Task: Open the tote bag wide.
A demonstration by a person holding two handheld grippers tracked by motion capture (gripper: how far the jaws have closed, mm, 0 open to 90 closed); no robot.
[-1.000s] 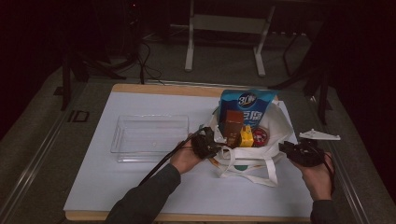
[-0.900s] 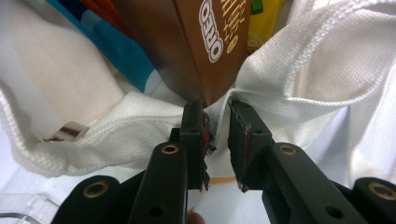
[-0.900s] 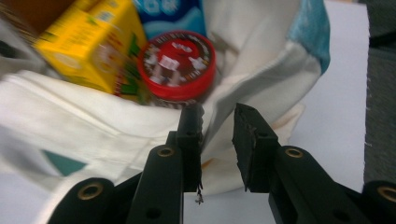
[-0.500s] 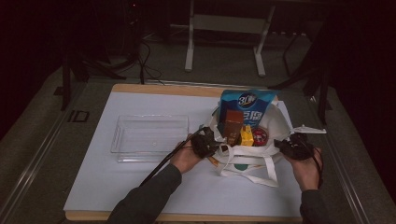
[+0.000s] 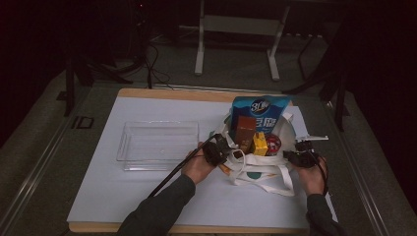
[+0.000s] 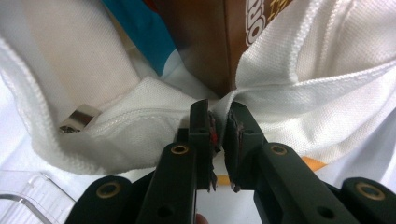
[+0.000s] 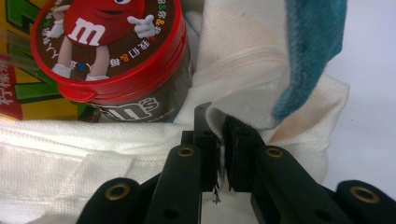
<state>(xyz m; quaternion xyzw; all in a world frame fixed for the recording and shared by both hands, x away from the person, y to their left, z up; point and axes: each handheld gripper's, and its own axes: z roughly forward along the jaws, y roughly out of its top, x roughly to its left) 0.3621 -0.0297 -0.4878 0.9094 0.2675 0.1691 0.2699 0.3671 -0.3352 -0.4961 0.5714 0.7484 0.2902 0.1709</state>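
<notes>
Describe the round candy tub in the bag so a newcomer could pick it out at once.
On the white table mat find the white cloth tote bag, pinched at its rim by both tongs. At its right end, beside a yellow box, stands the round dark tub: the only round thing there, its red lid showing a red cartoon candy figure.

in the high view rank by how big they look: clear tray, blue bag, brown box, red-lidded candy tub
1. clear tray
2. blue bag
3. brown box
4. red-lidded candy tub
The last three stand partly hidden inside the white tote bag, so only their visible parts are ranked.
</notes>
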